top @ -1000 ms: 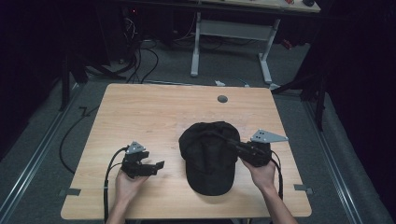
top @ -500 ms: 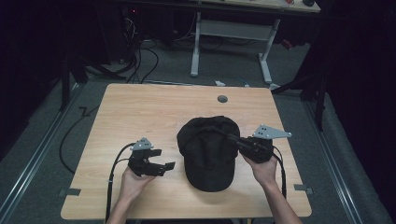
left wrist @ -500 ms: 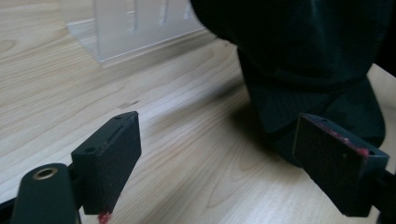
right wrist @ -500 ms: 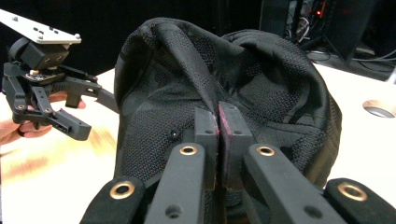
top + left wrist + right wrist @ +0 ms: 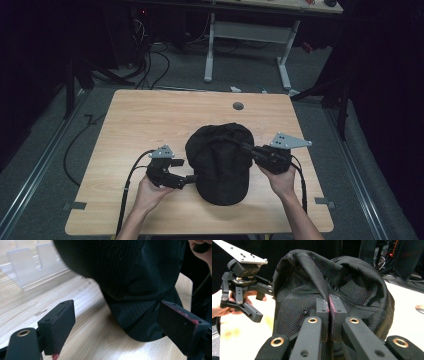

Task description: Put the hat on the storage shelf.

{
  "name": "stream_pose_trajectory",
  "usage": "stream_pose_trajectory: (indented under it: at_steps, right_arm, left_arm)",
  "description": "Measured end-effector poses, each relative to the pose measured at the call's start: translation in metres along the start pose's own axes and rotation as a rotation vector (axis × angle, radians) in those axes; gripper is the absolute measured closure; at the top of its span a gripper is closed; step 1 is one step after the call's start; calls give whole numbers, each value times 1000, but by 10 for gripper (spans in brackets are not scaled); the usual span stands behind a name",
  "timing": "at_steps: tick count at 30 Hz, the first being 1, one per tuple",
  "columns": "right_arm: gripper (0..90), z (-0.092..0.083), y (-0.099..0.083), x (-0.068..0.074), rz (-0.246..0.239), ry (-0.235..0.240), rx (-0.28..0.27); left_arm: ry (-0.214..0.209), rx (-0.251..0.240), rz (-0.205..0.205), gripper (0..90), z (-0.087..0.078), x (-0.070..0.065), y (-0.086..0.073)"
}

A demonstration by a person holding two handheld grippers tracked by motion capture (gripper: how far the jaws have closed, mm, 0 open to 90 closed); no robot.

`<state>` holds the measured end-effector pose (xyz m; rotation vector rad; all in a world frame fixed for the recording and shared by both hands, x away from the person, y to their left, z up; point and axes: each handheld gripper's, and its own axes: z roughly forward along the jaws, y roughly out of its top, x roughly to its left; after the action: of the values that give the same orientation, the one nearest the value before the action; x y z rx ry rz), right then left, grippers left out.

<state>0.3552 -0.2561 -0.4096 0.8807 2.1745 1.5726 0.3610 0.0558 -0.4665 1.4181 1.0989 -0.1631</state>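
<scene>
From the high view, a black cap (image 5: 220, 162) lies near the middle front of the wooden desk (image 5: 145, 120), its long axis running from the far crown toward the brim at the person's side. The right gripper (image 5: 250, 149) reaches into the crown from the right, while the left gripper (image 5: 190, 178) sits just beside the cap's left edge, near the brim — both about equally close.

In the left gripper view, the jaws stand wide apart and empty, with the cap's (image 5: 140, 285) rounded lower edge lying straight ahead between them on the desk, not yet touched by either pad.

In the right gripper view, the jaws are pressed together on a raised fold of the cap's (image 5: 352, 287) mesh fabric, pulling the crown up into a ridge — the left gripper (image 5: 254, 306) shows beyond, open.

No brand, label or writing can be read on the cap in any view.
</scene>
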Motion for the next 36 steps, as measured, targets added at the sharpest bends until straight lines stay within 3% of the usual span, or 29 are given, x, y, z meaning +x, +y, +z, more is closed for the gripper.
stream_pose_trajectory:
  at_steps: [5,21,26,36]
  right_arm:
    - [876,0,0,0,-6,25,-15]
    - [876,-1,2,2,-49,87,-54]
    - [876,0,2,2,-62,90,-62]
    - [875,1,1,1,-83,74,-70]
  left_arm:
    - [-17,8,-18,154,4,-2,2]
    - [-77,75,4,180,12,-12,0]
    - [-117,89,-5,240,9,-15,0]
    - [-146,124,21,409,6,-17,-3]
